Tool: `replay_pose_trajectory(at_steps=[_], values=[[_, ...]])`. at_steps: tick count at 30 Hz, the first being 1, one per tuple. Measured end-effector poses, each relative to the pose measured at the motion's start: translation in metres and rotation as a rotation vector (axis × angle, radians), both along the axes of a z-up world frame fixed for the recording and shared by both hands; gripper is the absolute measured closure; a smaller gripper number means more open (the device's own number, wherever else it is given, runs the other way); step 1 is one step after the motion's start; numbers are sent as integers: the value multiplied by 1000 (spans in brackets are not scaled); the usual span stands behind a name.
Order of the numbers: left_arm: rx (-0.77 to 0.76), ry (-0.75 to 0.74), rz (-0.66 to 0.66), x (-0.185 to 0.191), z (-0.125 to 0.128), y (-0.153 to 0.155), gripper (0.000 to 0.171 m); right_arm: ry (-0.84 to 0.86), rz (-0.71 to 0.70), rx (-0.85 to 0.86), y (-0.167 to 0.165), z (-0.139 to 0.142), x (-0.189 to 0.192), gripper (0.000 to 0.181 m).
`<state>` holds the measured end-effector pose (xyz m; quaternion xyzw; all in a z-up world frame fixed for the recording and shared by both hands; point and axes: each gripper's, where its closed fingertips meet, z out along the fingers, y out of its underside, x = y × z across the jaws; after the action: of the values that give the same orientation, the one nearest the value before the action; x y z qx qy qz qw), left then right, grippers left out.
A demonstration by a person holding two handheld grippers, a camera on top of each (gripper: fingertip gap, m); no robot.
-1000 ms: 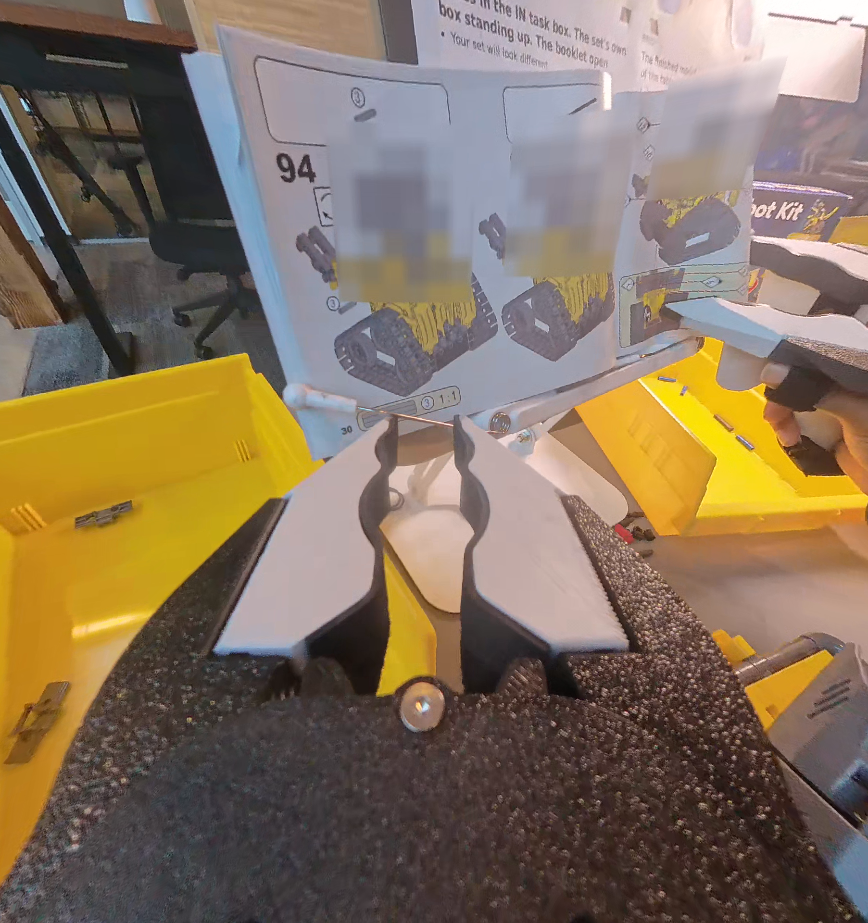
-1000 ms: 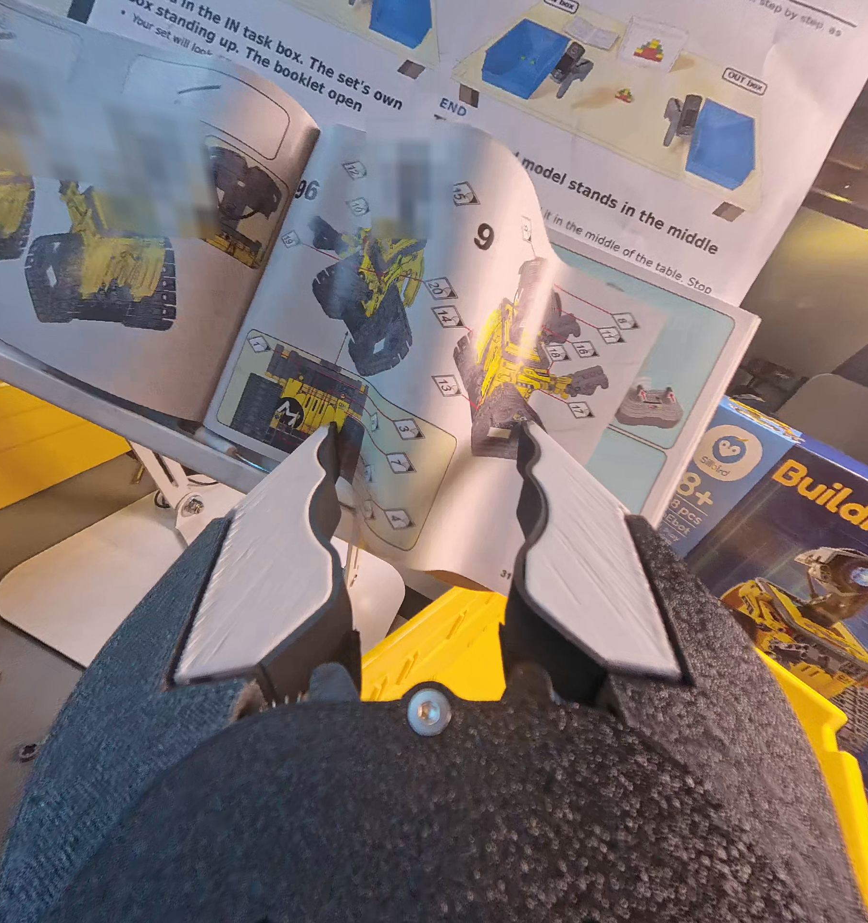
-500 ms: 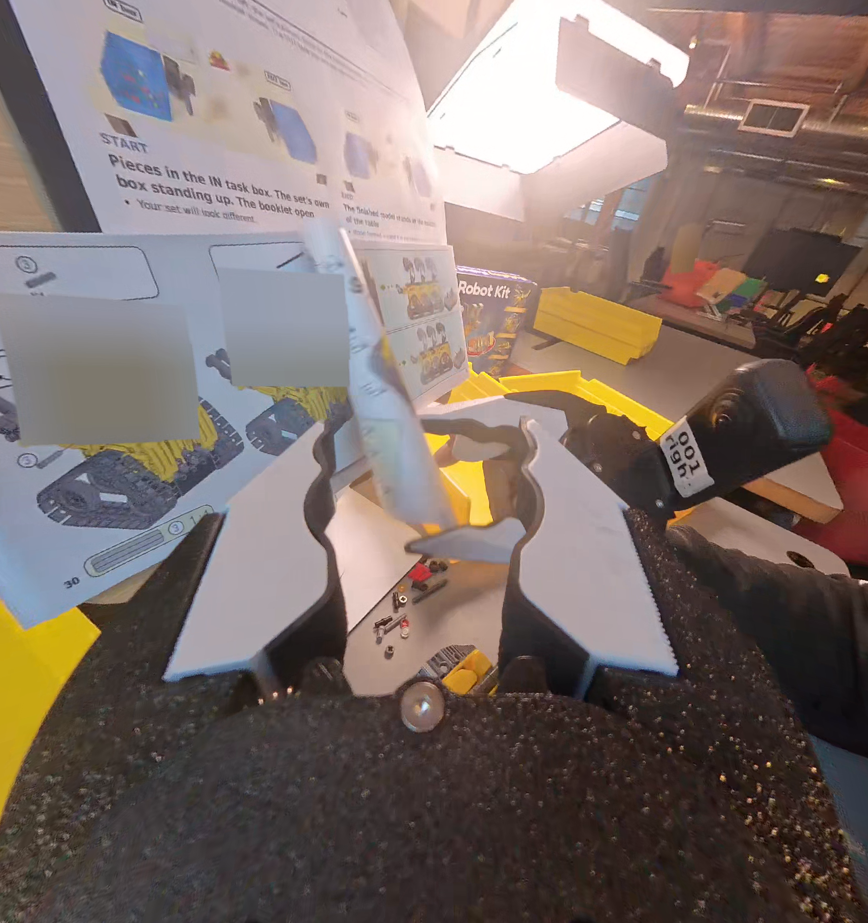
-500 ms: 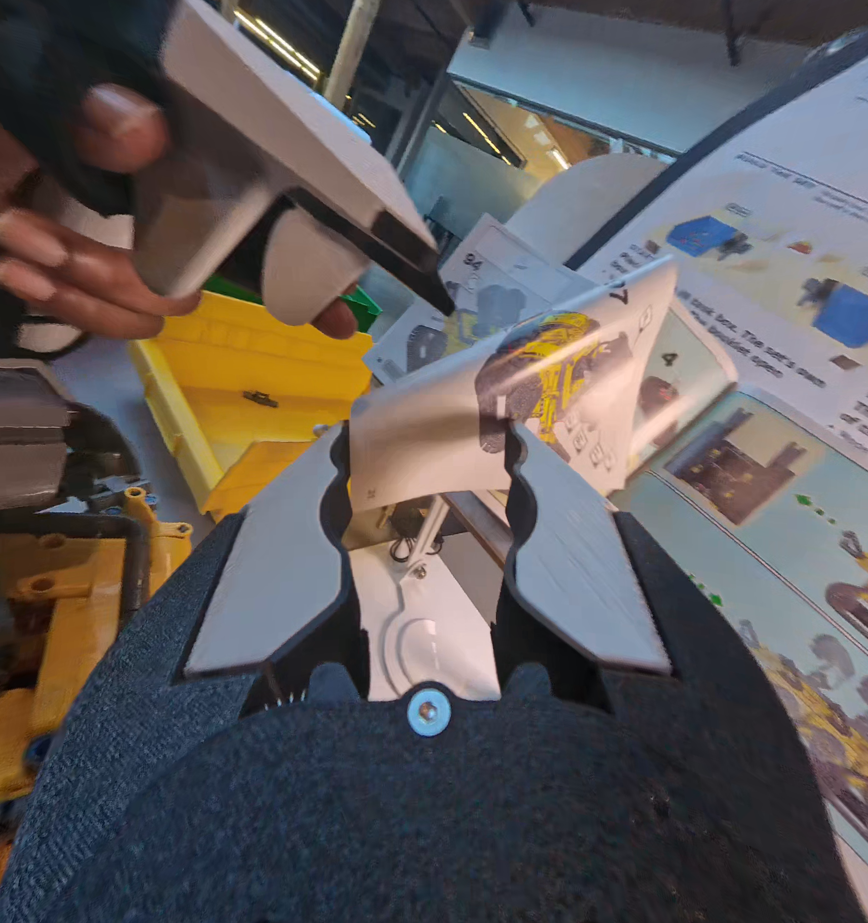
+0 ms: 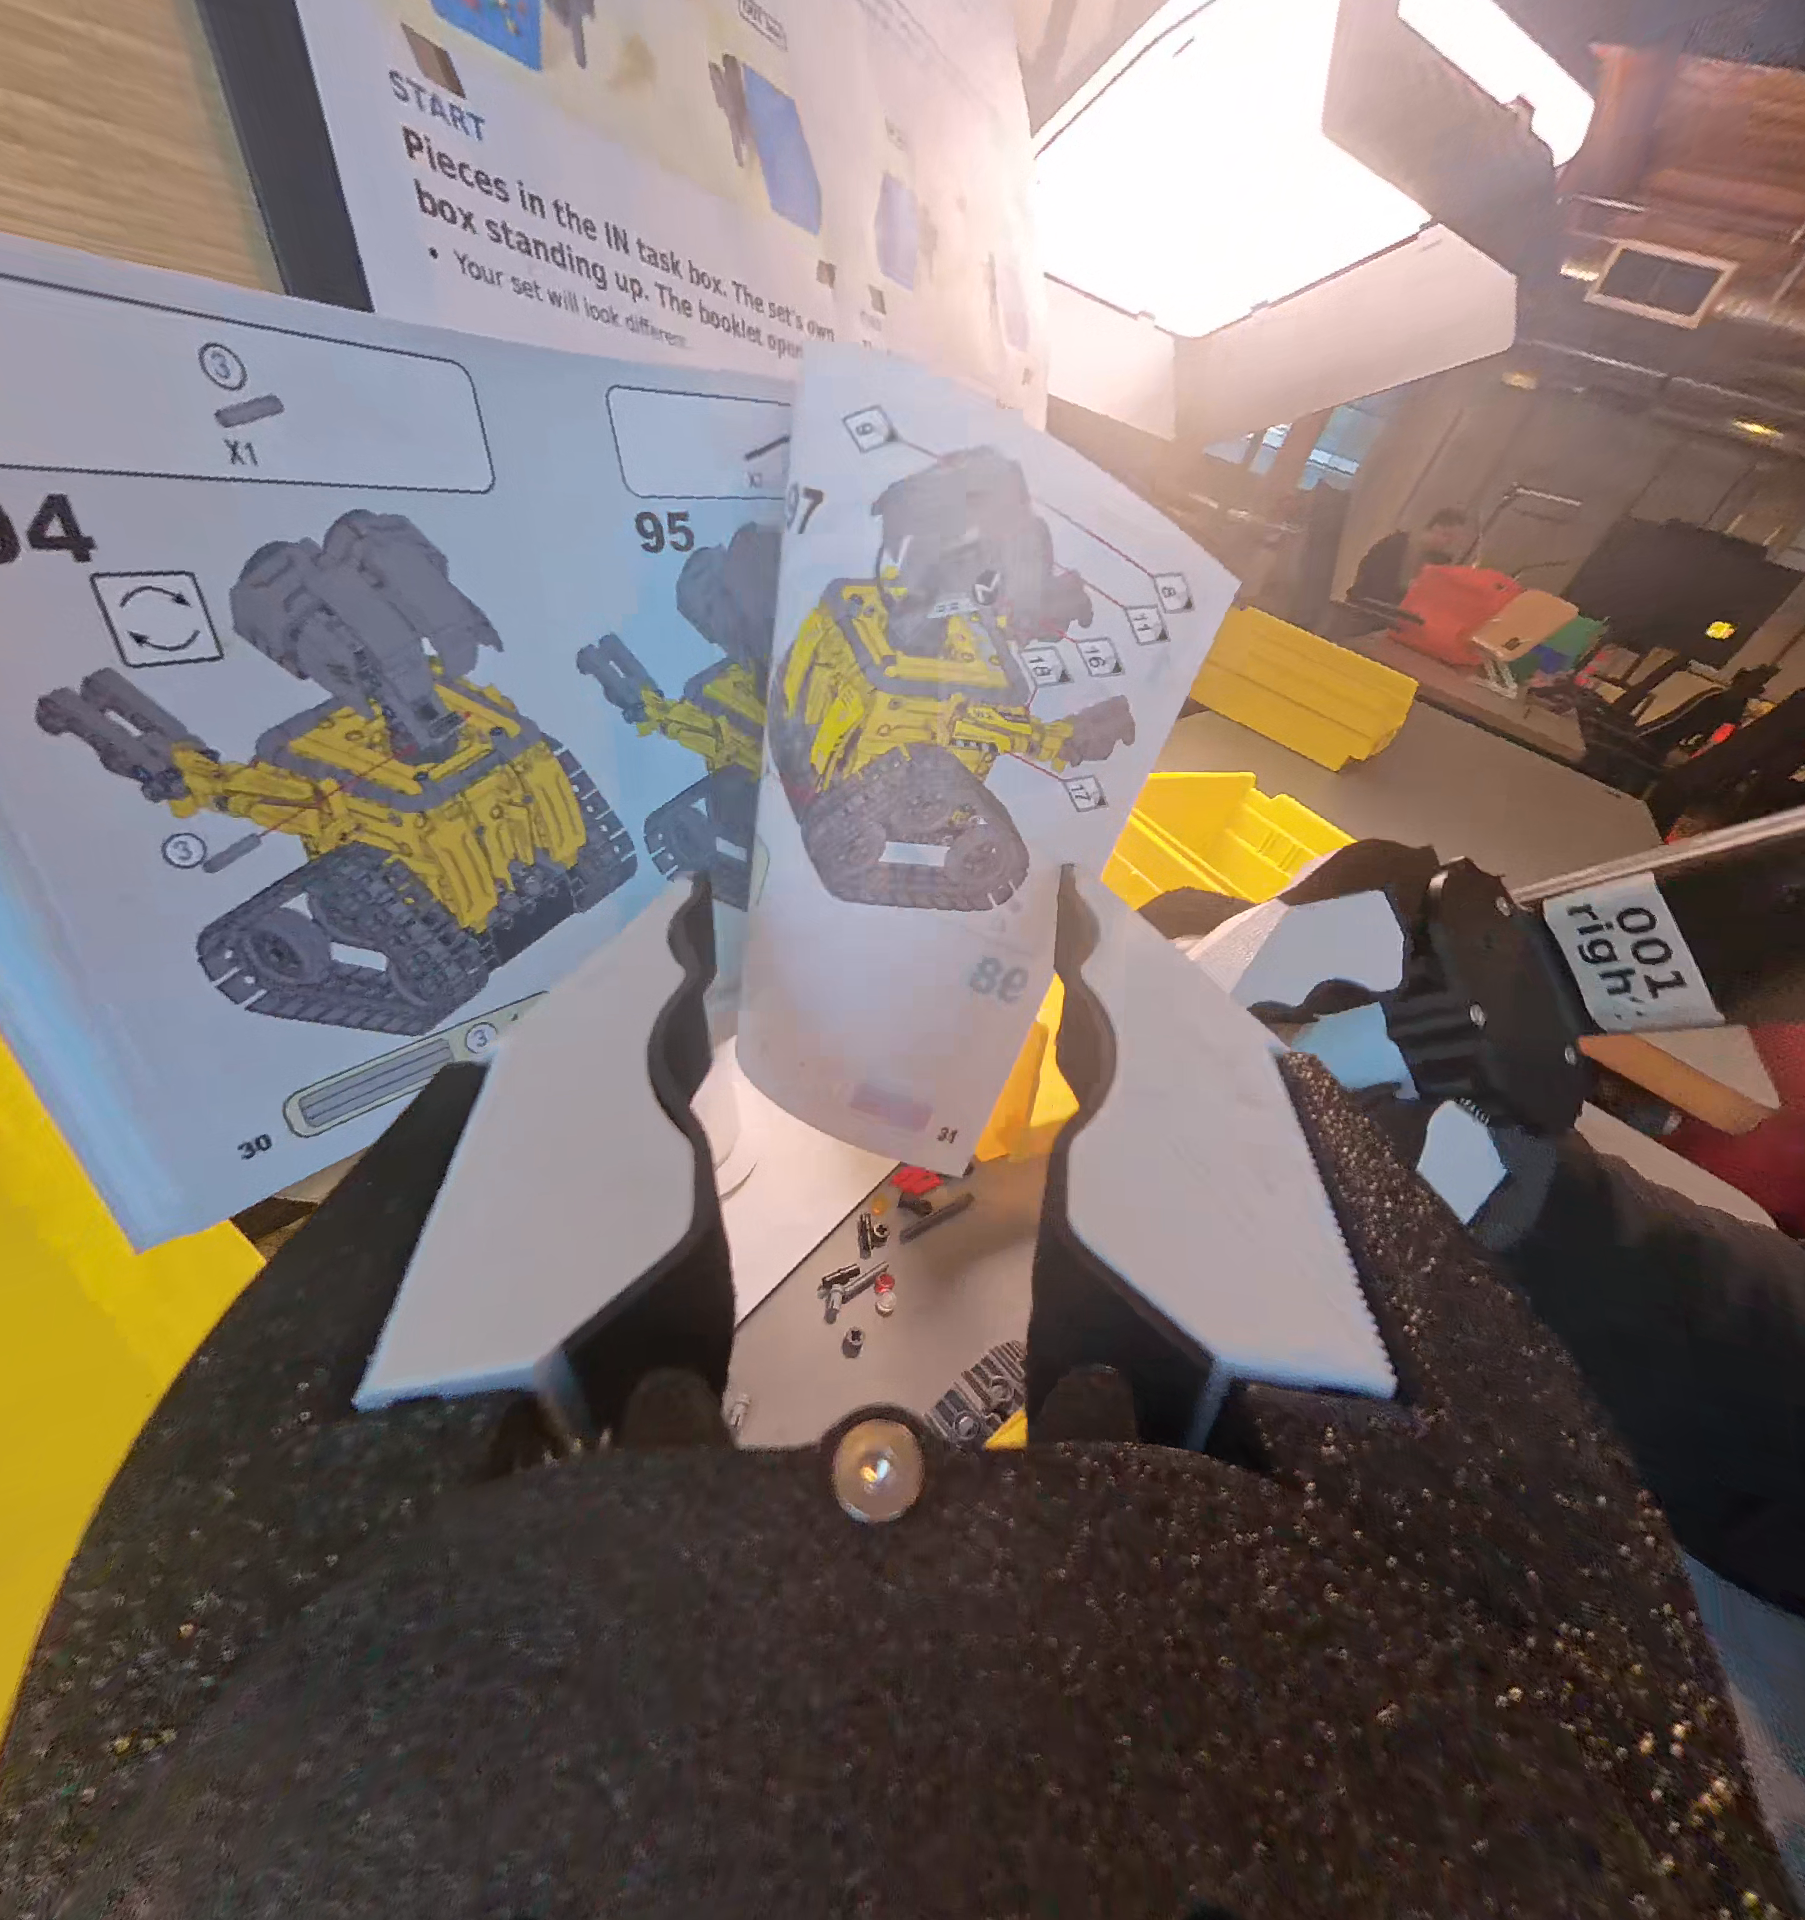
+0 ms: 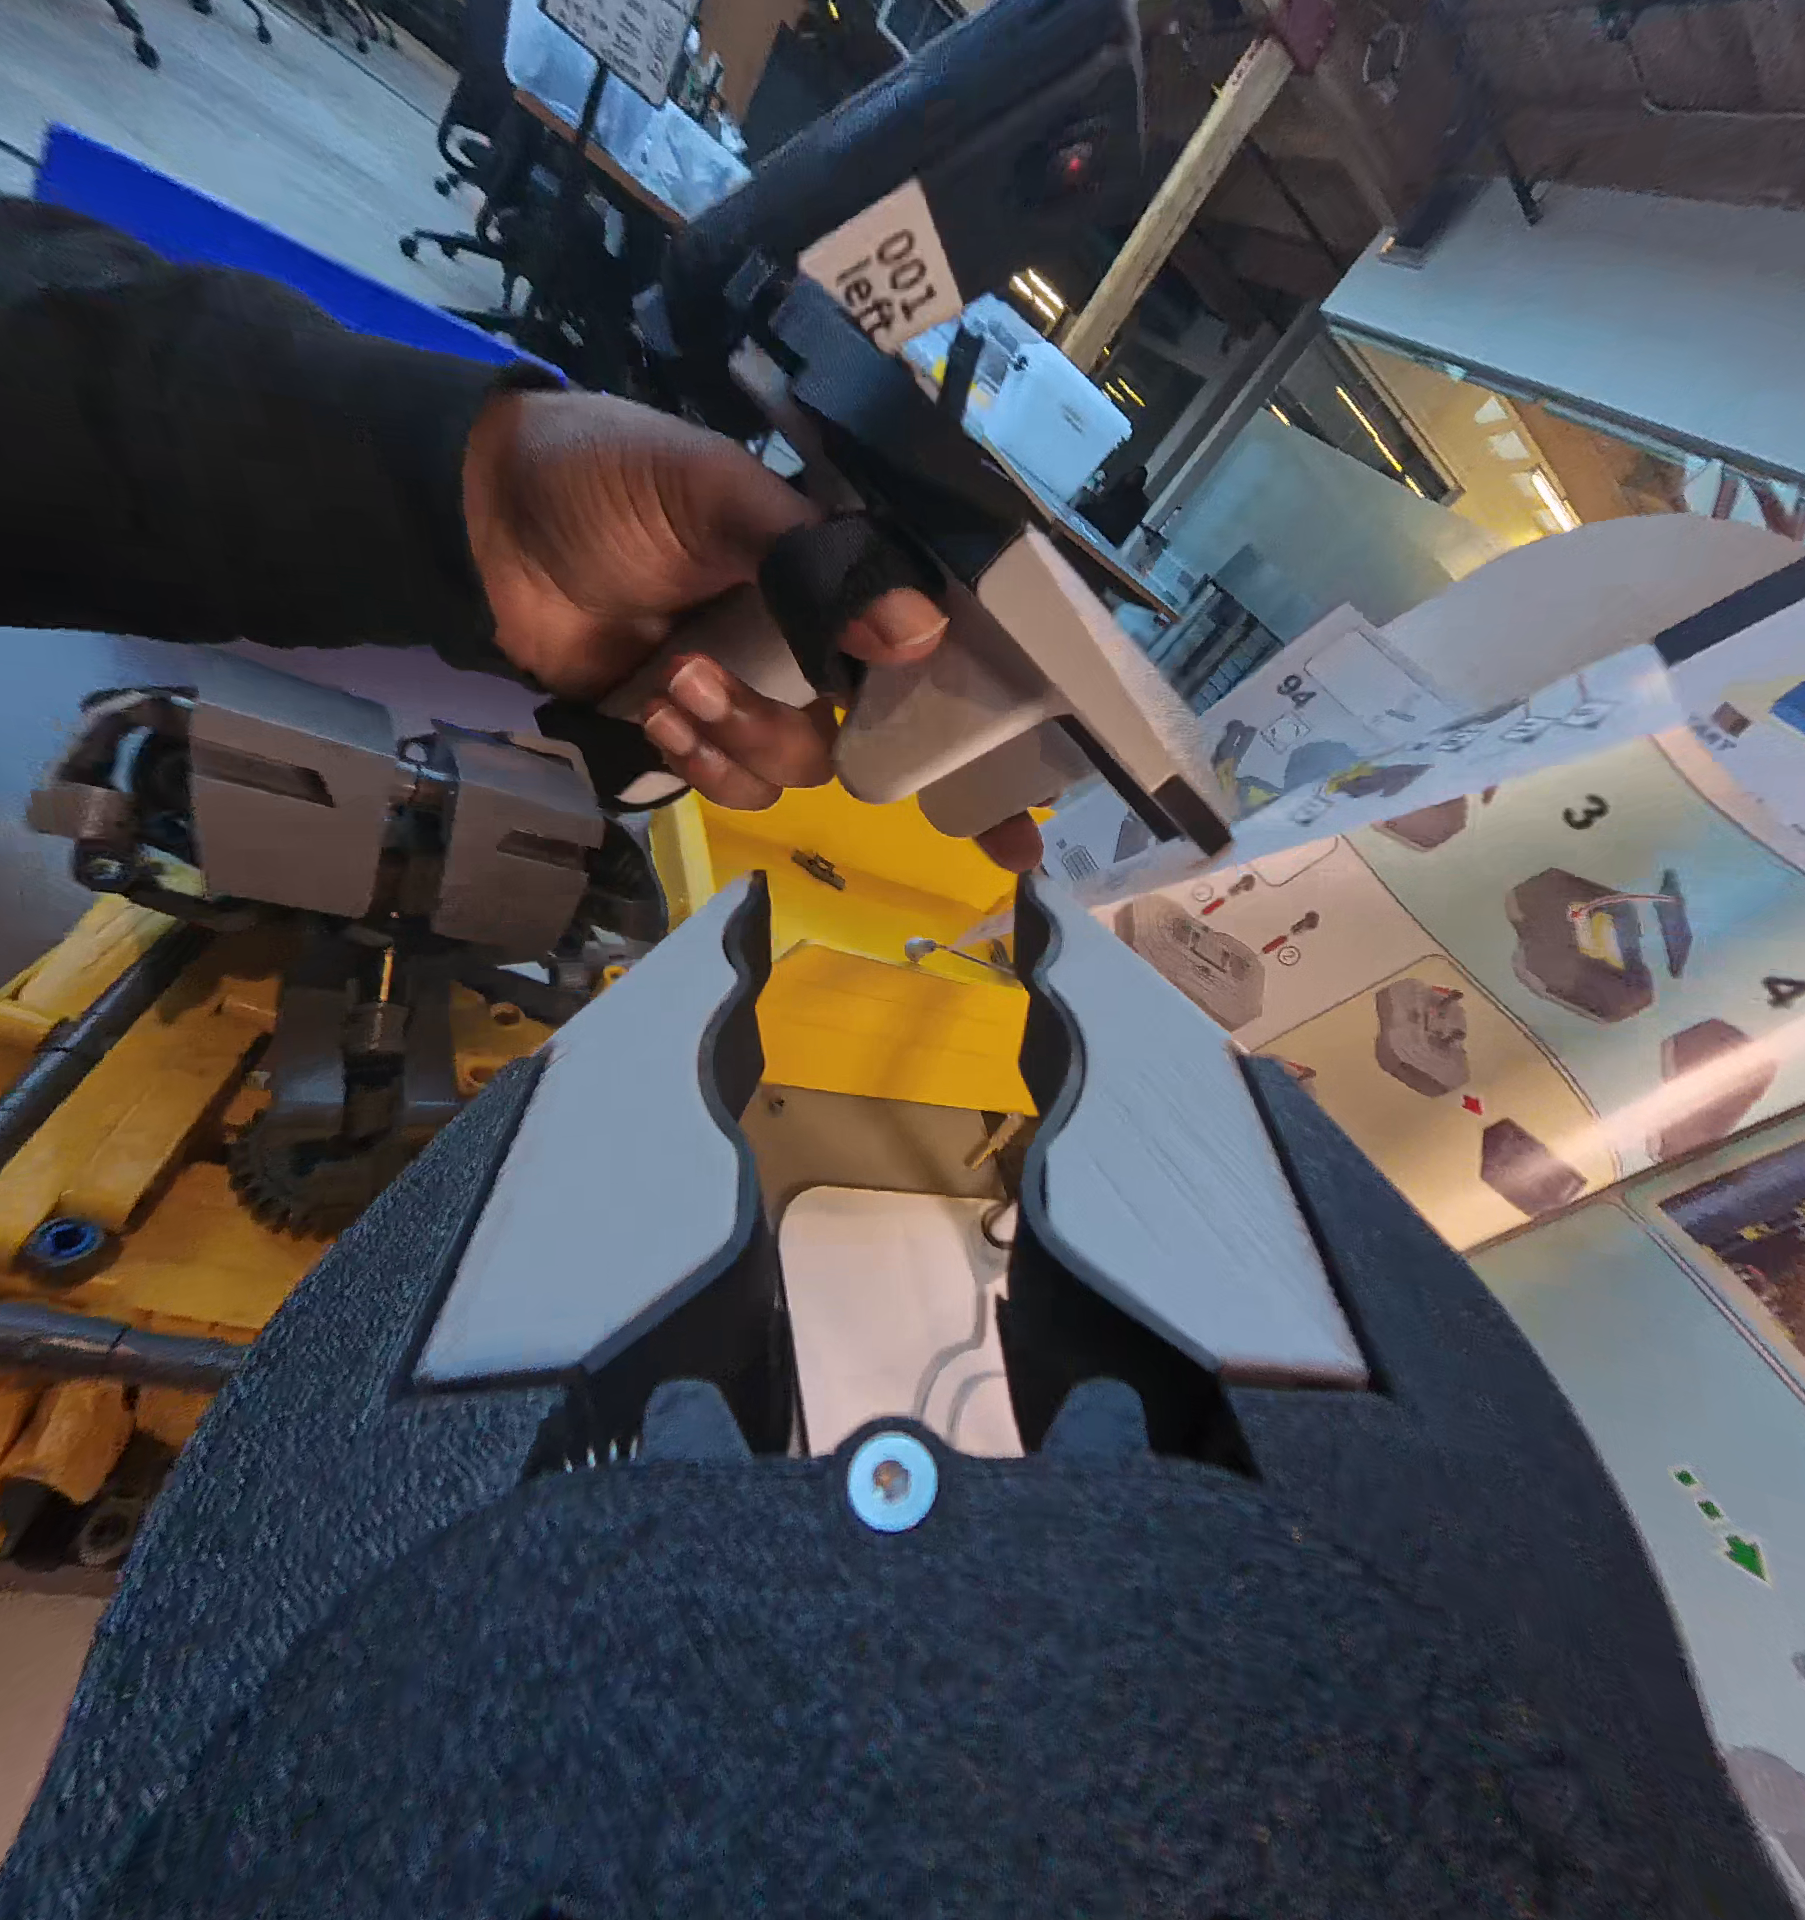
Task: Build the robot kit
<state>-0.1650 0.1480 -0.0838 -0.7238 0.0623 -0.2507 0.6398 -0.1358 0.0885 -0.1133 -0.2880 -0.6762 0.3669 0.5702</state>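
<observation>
The left claw (image 5: 882, 940) stands wide, empty, a loose upright booklet page (image 5: 965, 727) just beyond its tips, long axis vertical. The right claw (image 6: 887, 925), also wide and empty, hovers right of that page; whether the page touches either is unclear.

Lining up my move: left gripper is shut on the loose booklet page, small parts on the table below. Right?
No: the left wrist view shows the left gripper open, jaws wide apart, the loose booklet page between them. Small parts do lie on the table below.
</observation>
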Motion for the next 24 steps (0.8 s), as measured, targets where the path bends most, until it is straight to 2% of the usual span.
replay_pose_trajectory(at_steps=[3,6,8,12,15,17,20,24], values=[[17,32,-16,2,1,-4,95,56,86,-110,2,22,19,141],[21,49,-62,9,-1,-11,82,120,50,-198,26,40,33,143],[31,45,-87,13,-1,-16,79,146,-51,-227,51,42,36,147],[46,58,-119,24,-4,-22,79,150,-369,-282,107,28,30,151],[61,88,-131,32,-2,-24,82,133,-399,-295,96,18,13,151],[66,101,-115,32,1,-23,90,88,-395,-247,82,7,-1,142],[70,112,-92,25,3,-23,107,66,-424,-178,73,0,-10,141],[99,77,-157,33,10,-33,93,60,-440,-247,75,-1,-12,141]])
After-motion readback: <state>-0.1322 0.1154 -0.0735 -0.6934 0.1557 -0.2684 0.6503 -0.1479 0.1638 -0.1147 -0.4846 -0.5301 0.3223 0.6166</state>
